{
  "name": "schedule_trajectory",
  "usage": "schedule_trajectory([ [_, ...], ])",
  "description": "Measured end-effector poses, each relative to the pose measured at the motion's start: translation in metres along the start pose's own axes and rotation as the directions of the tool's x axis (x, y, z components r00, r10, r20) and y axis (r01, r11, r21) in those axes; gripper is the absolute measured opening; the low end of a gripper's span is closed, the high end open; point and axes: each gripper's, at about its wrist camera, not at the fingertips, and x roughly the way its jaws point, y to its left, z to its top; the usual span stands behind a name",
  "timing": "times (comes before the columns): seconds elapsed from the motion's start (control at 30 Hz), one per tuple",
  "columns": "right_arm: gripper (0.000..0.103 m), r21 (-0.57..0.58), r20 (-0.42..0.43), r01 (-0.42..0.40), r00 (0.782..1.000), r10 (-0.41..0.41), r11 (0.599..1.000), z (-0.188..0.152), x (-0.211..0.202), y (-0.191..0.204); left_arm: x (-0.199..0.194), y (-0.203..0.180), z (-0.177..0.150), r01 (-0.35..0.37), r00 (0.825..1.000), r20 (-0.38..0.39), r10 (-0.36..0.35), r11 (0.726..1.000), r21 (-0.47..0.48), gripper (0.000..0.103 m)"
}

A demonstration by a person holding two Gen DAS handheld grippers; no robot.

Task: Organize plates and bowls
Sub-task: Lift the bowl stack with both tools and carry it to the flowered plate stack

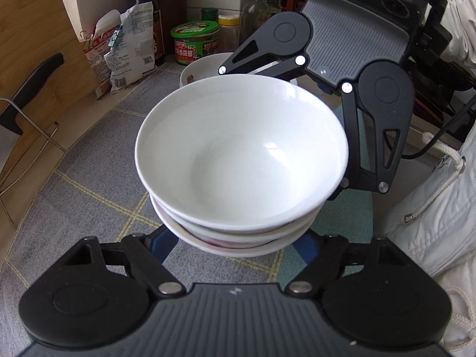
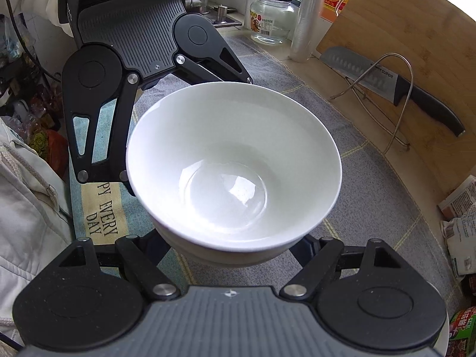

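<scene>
— Grey checked cloth (image 1: pixel 98 184) covers the worktop, and a wooden cutting board (image 2: pixel 410 59) leans at the back with a knife (image 2: pixel 395 84) in a wire rack (image 2: pixel 398 113). See the stack of bowls (image 1: pixel 241 160)?

— Yes, about 3 white bowls nested, up off the cloth, between the 2 tools.

— Left gripper (image 1: pixel 235 238) has its fingers clamped on the near side of the stack; the tips are tucked under the bowls.

— And the right gripper (image 2: pixel 235 247) grips the opposite side, fingers pressed in under the rim.

— Another bowl (image 1: pixel 202 68) sits behind, near a green-lidded jar (image 1: pixel 195 41) and bottles.

— A glass jar (image 2: pixel 269 17) stands by the window.
</scene>
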Motion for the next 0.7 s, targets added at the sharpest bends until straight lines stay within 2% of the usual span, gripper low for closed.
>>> schedule_trajectory([
  [0.2,0.086,-0.014,0.0,0.017,1.0,-0.017,1.0,-0.025,-0.026,-0.02,0.02,-0.01,0.032,-0.013,1.0,0.016,0.013,1.0,0.003,0.082],
  [0.7,0.086,0.042,-0.001,0.091,0.996,-0.091,0.995,-0.083,-0.067,-0.077,0.076,-0.022,0.105,-0.015,0.999,0.033,0.011,0.994,0.108,0.082],
])
